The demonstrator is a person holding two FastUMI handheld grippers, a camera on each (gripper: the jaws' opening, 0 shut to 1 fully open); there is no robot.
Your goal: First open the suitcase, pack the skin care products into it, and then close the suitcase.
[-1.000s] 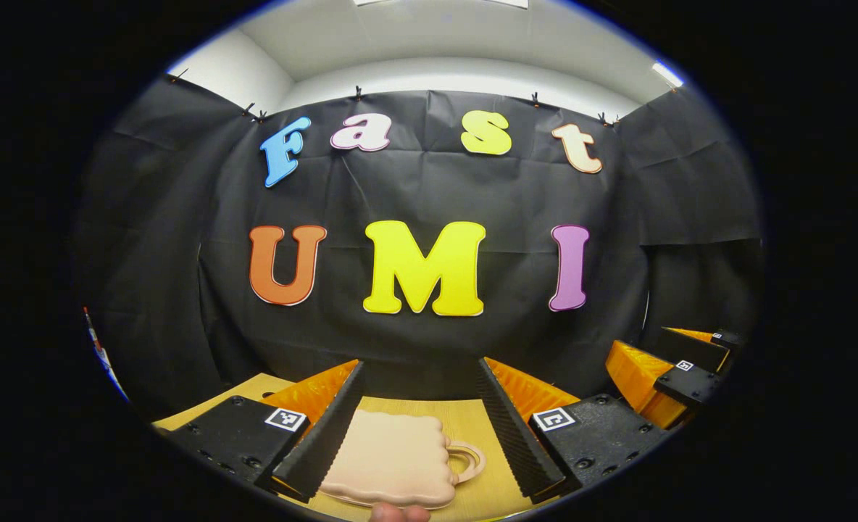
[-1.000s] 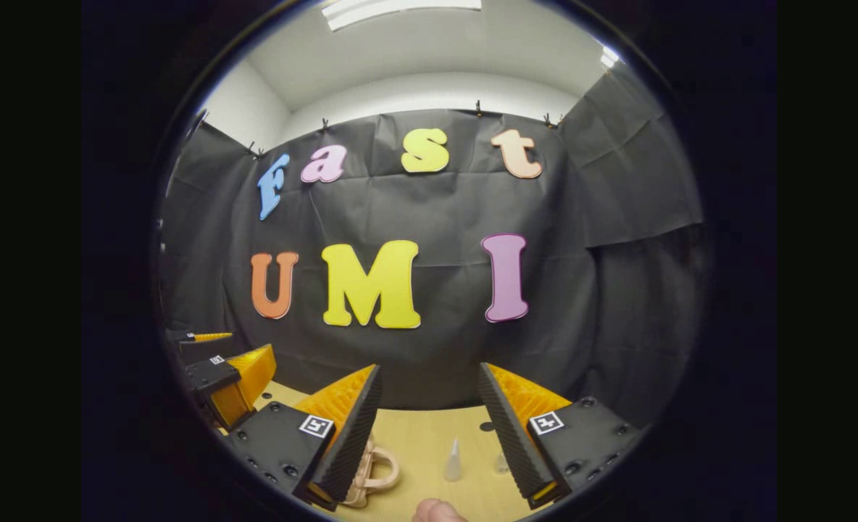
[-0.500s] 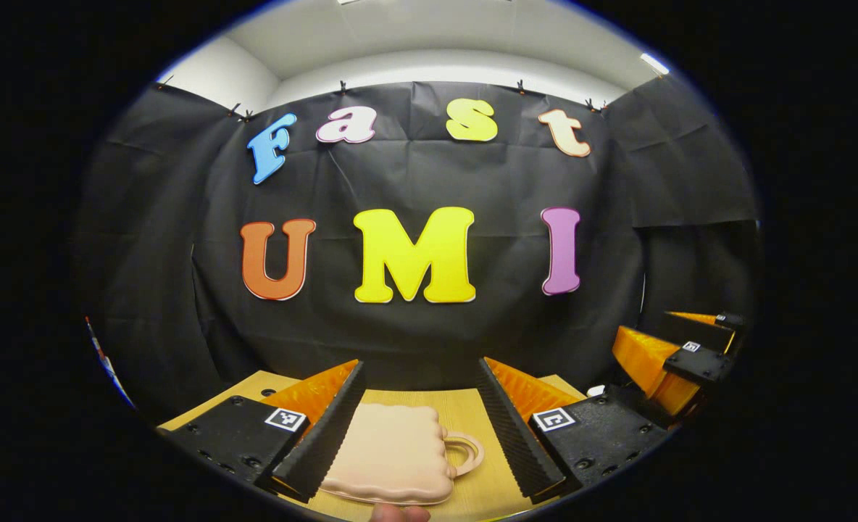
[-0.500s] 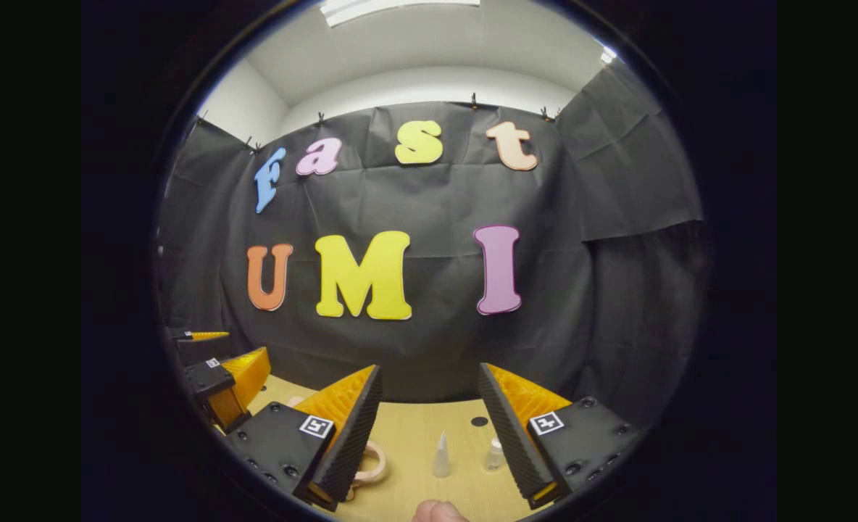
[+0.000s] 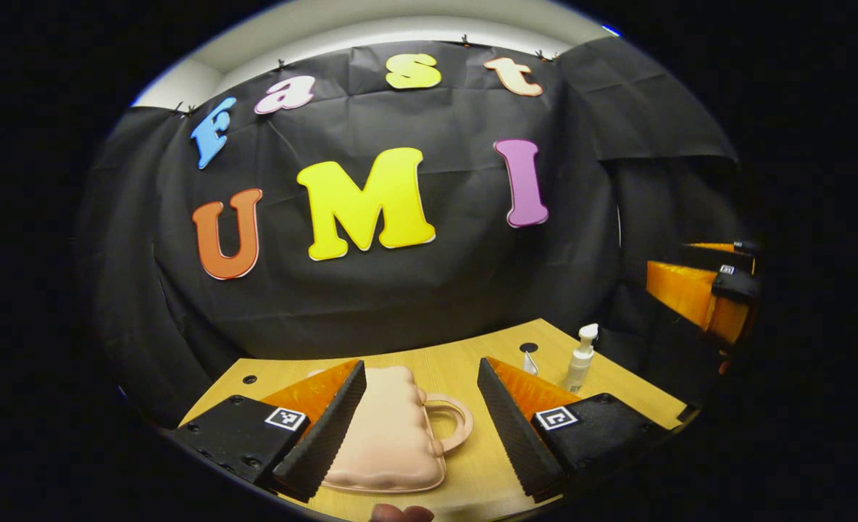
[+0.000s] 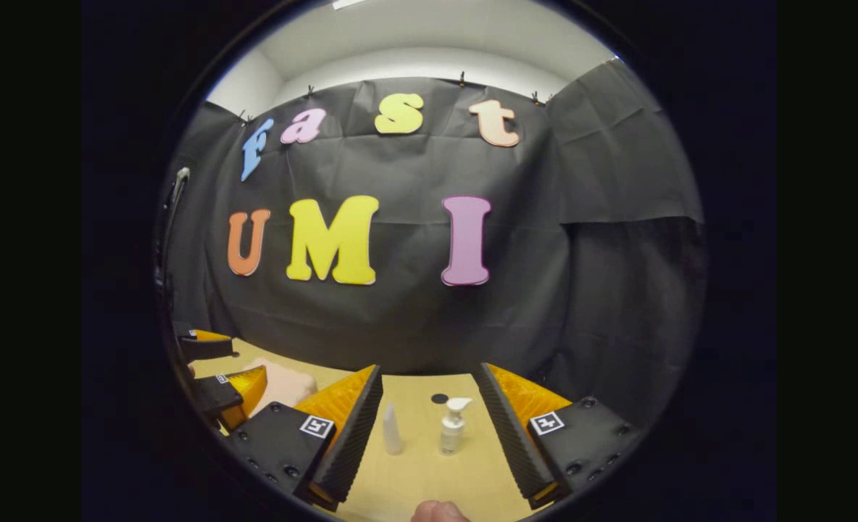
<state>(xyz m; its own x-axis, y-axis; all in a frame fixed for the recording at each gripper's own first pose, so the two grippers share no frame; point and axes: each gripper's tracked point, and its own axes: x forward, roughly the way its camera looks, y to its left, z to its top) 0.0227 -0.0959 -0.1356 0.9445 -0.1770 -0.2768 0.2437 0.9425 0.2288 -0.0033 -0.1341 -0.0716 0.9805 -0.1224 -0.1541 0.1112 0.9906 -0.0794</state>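
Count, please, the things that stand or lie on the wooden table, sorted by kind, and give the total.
Small peach suitcase, closed, lying flat: 1
Pump bottle, upright: 1
Pointed-cap bottle, upright: 1
Total: 3 things on the table

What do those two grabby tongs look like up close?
The left tongs and the right tongs look alike: two long wedge-shaped fingers with ridged, saw-like inner faces, ribbed orange plastic backing, and chunky black blocks with round screw holes. Each block carries a small square black-and-white marker. No cables or sleeves are visible.
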